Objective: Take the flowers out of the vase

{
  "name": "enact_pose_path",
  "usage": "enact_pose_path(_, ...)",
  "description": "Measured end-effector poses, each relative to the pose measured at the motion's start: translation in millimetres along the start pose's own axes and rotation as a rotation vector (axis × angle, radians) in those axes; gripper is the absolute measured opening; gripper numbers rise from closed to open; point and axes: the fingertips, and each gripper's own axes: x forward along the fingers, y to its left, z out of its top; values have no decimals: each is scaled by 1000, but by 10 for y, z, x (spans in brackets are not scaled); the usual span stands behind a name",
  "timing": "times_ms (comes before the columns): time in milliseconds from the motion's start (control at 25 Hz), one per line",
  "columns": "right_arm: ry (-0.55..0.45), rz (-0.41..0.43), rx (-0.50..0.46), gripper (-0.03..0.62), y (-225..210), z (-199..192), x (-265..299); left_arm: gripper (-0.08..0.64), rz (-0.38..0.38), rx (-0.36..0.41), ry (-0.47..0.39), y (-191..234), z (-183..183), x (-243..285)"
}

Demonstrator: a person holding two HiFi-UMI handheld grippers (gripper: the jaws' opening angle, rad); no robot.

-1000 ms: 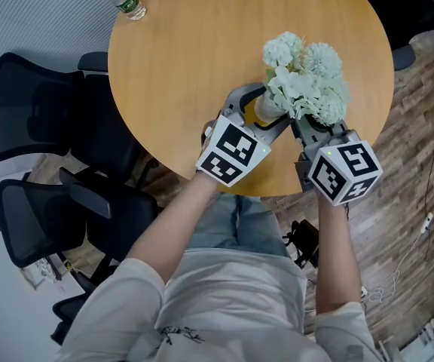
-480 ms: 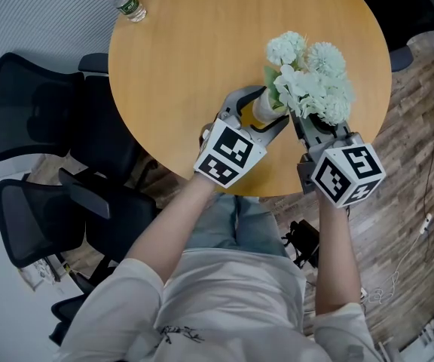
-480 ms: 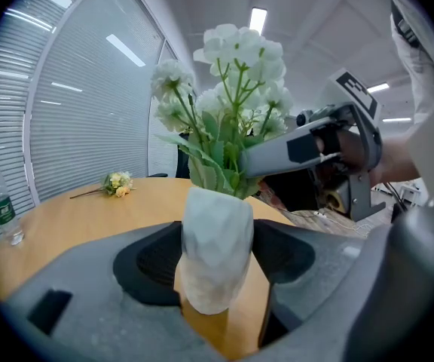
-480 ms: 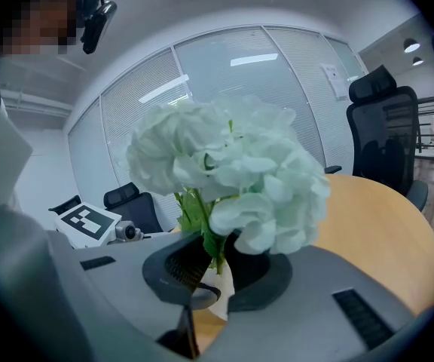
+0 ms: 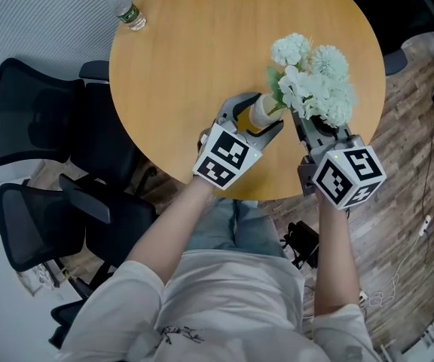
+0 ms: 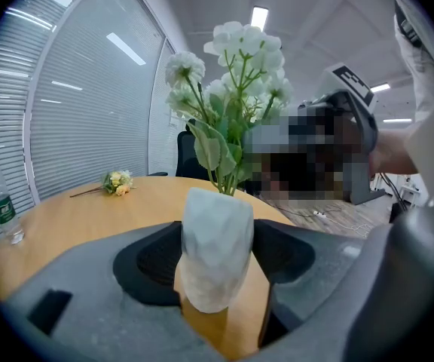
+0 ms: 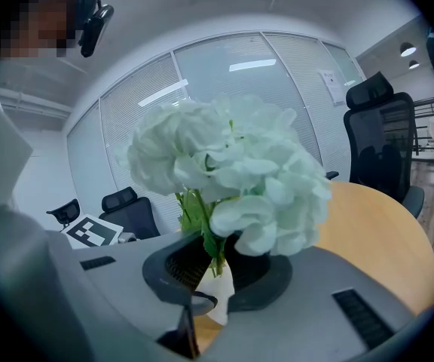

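Left gripper first: its 2 pads are clenched on the sides of the pale, faceted vase, which sits upright between them on the table. Right gripper, just right of the vase, is closed on the green stems right above the vase's mouth. So the white flowers are in my grip, with their stems in the vase and the blooms leaning out over its right side, covering the right gripper's jaws from above.

Moving outward, the vase stands near the front edge of a round wooden table, which is bare around it. Well beyond the vase, at the table's far left edge, stands 1 clear water bottle with a green label. At the far edge behind the vase lies a small sprig of yellow flowers, flat on the wood.

Left of the vase, off the table, I see 2 black office chairs, the nearer one by my left elbow. Right of the vase is wood-plank floor. Behind it runs a wall of glass with closed white blinds, and strip lights glow overhead.
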Motion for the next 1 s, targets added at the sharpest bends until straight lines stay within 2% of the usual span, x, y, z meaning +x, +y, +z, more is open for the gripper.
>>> enact_pose_path(1000,-58,-33,24,49,-56,299,-249,298,1,-9,18,-12,23,87)
